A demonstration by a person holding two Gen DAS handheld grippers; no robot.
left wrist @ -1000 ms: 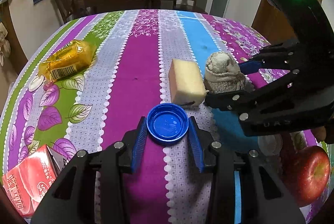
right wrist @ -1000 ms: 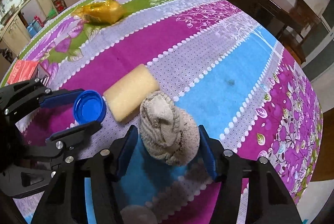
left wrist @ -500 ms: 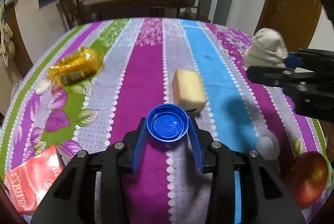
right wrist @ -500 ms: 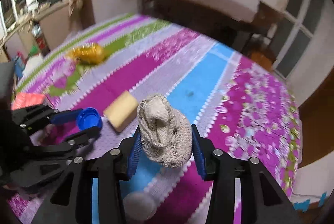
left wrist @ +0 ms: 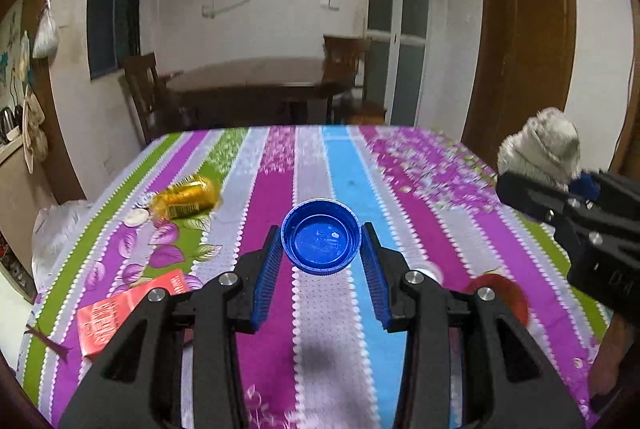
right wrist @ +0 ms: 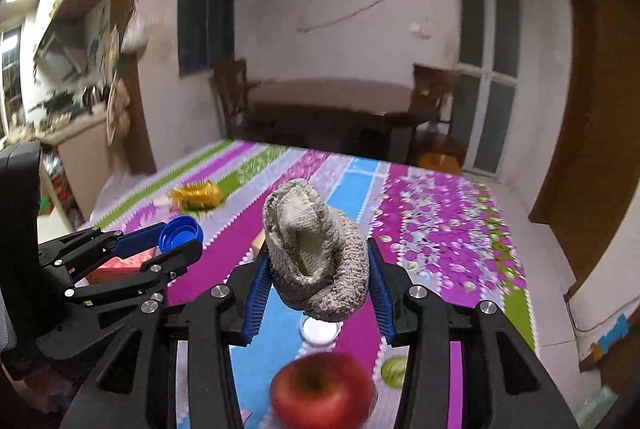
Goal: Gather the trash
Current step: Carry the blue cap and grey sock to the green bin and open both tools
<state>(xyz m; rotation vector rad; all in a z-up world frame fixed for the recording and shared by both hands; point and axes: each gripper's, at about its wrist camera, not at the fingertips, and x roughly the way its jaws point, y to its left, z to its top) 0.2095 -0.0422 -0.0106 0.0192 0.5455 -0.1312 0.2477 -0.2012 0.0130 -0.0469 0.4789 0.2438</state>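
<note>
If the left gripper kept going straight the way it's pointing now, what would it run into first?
Probably the striped tablecloth itself. The left gripper, shut on the blue bottle cap, tilts down toward the table's far middle, where no object shows. The yellow wrapper lies off to the left, though depth is hard to judge.

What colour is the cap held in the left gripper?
Blue; the bottle cap shows best in the left wrist view.
</note>
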